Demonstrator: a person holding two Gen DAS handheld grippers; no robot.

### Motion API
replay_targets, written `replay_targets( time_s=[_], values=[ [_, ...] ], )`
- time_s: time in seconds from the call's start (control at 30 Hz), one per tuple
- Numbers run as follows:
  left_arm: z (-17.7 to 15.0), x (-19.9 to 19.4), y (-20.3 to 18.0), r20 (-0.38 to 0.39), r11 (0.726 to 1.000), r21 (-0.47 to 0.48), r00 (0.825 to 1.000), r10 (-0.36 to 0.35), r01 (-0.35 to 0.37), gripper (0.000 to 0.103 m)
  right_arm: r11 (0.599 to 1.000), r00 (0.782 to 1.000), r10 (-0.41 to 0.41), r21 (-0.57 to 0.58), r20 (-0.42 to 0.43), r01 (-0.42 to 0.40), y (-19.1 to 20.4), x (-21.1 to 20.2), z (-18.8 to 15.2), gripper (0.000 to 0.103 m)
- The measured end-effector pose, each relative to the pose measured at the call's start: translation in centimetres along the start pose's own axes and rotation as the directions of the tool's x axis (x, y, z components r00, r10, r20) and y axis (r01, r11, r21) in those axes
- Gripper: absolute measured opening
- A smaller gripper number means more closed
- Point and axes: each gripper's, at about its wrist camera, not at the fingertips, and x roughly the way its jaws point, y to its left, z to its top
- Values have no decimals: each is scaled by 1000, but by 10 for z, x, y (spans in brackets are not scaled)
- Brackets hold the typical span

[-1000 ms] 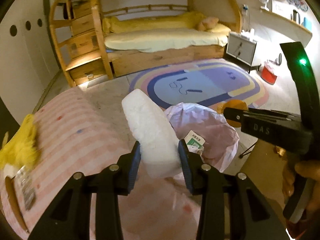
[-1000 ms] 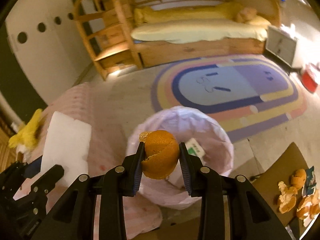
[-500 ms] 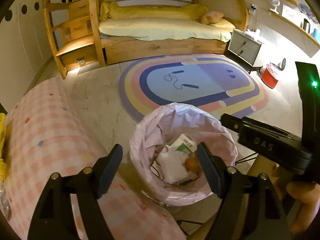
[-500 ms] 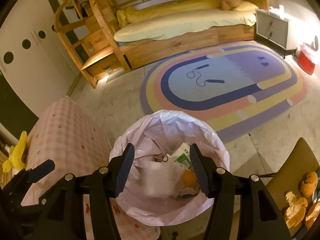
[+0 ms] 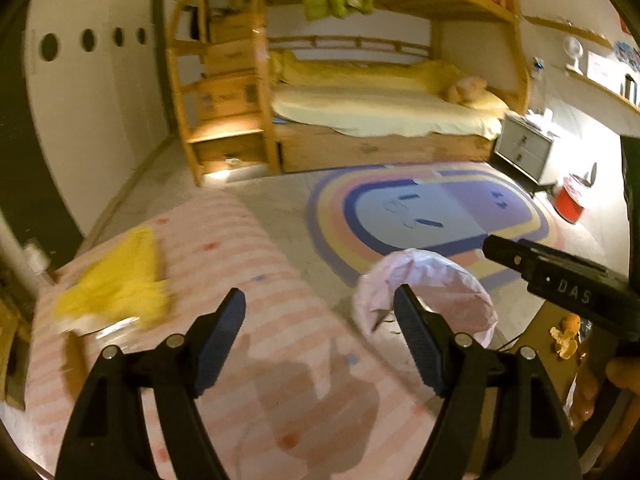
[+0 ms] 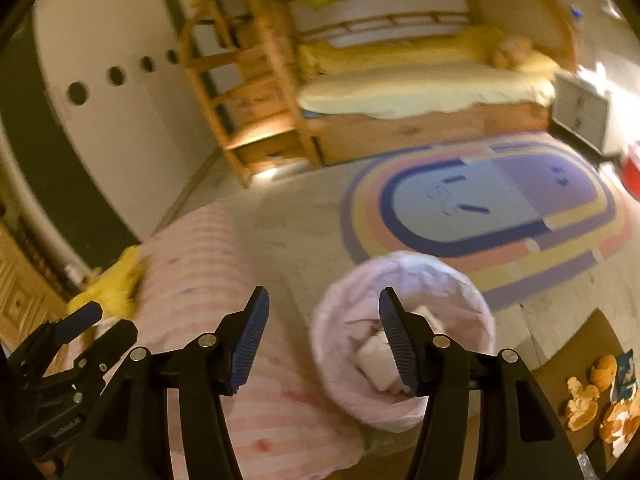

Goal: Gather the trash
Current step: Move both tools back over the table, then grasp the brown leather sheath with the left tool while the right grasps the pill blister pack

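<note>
A bin lined with a pink bag point(image 5: 428, 300) point(image 6: 404, 344) stands on the floor beside a pink checked cushion point(image 5: 248, 312) point(image 6: 208, 280). White trash point(image 6: 376, 364) lies inside it. My left gripper point(image 5: 320, 340) is open and empty, over the cushion just left of the bin. My right gripper point(image 6: 322, 340) is open and empty, above the bin's left rim. Orange peels point(image 6: 596, 404) point(image 5: 564, 336) lie on a brown surface at the lower right. A yellow cloth point(image 5: 116, 284) point(image 6: 112, 288) and a clear wrapper point(image 5: 104, 328) lie on the cushion's left end.
A colourful oval rug point(image 5: 432, 216) point(image 6: 488, 204) covers the floor beyond the bin. A wooden bunk bed point(image 5: 380, 112) and step shelves point(image 5: 224, 112) stand at the back. A grey nightstand point(image 5: 524, 148) and a red bin point(image 5: 568, 204) are at the right.
Both grippers opened and dropped the white foam and the orange peel into the bin. Both have since pulled back and swung left, away from the bin.
</note>
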Motion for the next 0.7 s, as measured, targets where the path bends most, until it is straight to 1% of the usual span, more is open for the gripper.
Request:
replay_targets(
  time_s=[0.07,0.13,0.27,0.33,0.4,0.43,0.5,0.57,0.7],
  values=[
    [-10,-21,22,11,1000,-21,1000,13,-13,74,999,1000,28,-42,-2,-28,27,-2,-3,58],
    [-19,-34,39,13,999,-39,999,34,-33,74,994,998,60,-93,-15,-61,60,-1,-9,58],
    [-46,-54,92,9,986,-104,991,131,-130,74,977,994,103,-181,-42,-109,115,11,-22,58],
    [-59,-57,124,-3,970,-156,982,191,-189,74,965,991,121,-226,-58,-131,143,22,-29,58],
    [-69,-56,147,7,957,-178,972,235,-230,74,950,987,145,-269,-68,-158,167,36,-35,57],
    [-78,-54,162,-4,947,-190,965,262,-258,74,943,987,146,-291,-74,-161,176,41,-39,57],
    [-91,-54,184,-47,932,-221,957,285,-288,74,927,984,160,-329,-83,-178,192,53,-47,57],
    [-104,-54,210,-89,913,-270,952,293,-306,74,918,979,177,-340,-104,-202,203,59,-54,57],
    [-116,-57,241,-128,880,-330,939,318,-343,74,909,966,187,-342,-176,-238,224,75,-64,57]
  ],
)
